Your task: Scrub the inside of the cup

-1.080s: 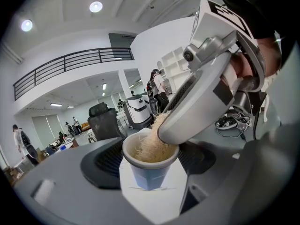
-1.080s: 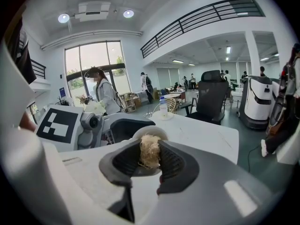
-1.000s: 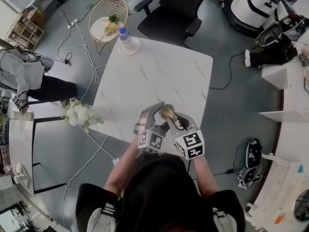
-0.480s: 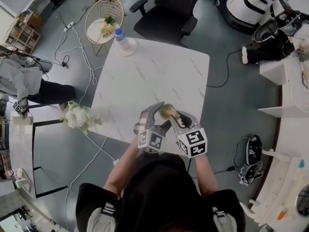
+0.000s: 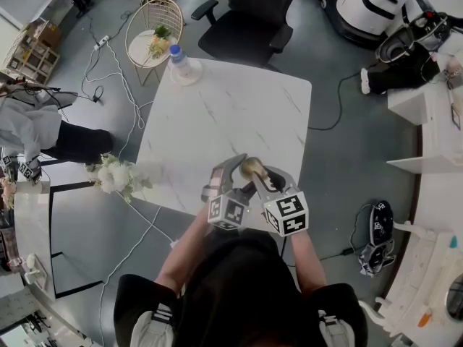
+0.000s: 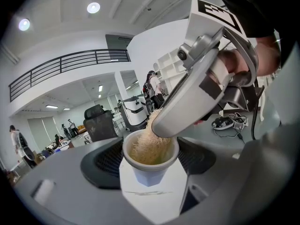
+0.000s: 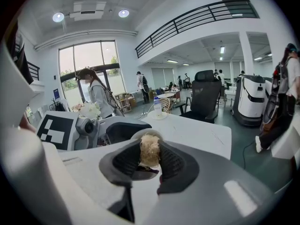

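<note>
My left gripper (image 6: pixel 150 159) is shut on a small white cup (image 6: pixel 149 171), held upright between its dark pads (image 6: pixel 104 162). A tan fibrous scrubber (image 6: pixel 148 143) is pushed down into the cup's mouth. My right gripper (image 7: pixel 151 159) is shut on that scrubber (image 7: pixel 150 153), with the cup's rim (image 7: pixel 142 134) showing just behind it. In the head view both grippers meet over the table's near edge: the left gripper (image 5: pixel 241 169) and the right gripper (image 5: pixel 262 180) flank the cup (image 5: pixel 251 166). The cup's inside is mostly hidden by the scrubber.
A white marble table (image 5: pixel 231 107) lies ahead, with a water bottle (image 5: pixel 178 58) at its far left corner. A black office chair (image 5: pixel 249 13) stands beyond it. White flowers (image 5: pixel 116 173) stand to the left. People stand in the background of the right gripper view.
</note>
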